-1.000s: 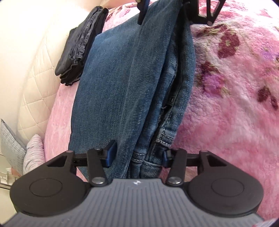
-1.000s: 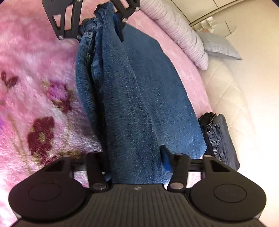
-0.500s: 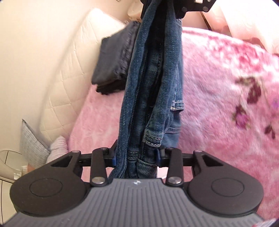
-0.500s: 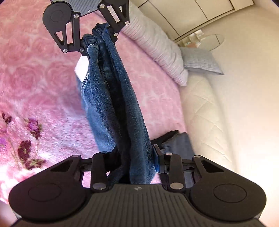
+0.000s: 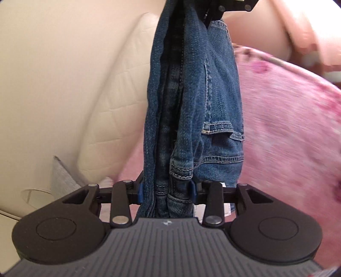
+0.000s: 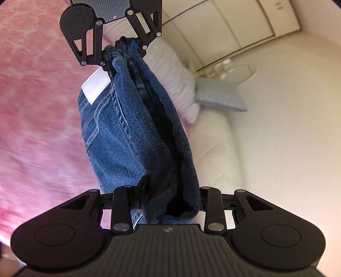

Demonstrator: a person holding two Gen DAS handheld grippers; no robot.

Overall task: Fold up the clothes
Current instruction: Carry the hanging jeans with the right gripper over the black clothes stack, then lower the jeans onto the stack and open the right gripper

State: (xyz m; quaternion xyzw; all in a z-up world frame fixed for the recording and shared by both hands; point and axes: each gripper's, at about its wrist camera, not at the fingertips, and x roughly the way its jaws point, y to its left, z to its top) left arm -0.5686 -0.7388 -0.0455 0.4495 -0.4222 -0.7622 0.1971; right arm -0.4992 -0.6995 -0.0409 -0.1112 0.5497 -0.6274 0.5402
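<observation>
A pair of blue jeans [image 5: 191, 110] is stretched in the air between my two grippers, folded lengthwise. My left gripper [image 5: 166, 189] is shut on the waistband end. My right gripper [image 6: 170, 196] is shut on the other end of the jeans [image 6: 136, 132]. A white label [image 6: 96, 87] shows near the waistband. In the right wrist view the left gripper [image 6: 121, 53] is at the top, facing me. In the left wrist view only part of the right gripper's frame [image 5: 232, 6] shows at the top edge. The jeans hang above the pink floral blanket [image 5: 287, 132].
A cream quilted headboard [image 5: 119, 85] runs along the bed beside the cream wall. A striped pillow [image 6: 174, 72] and a grey pillow [image 6: 219, 95] lie at the bed's head. A round glass table [image 6: 238, 72] and white cupboards [image 6: 223, 32] stand beyond.
Both grippers have lifted the jeans off the blanket and swung them up towards the headboard. The jeans now hang bunched between them. The dark folded pile has left view.
</observation>
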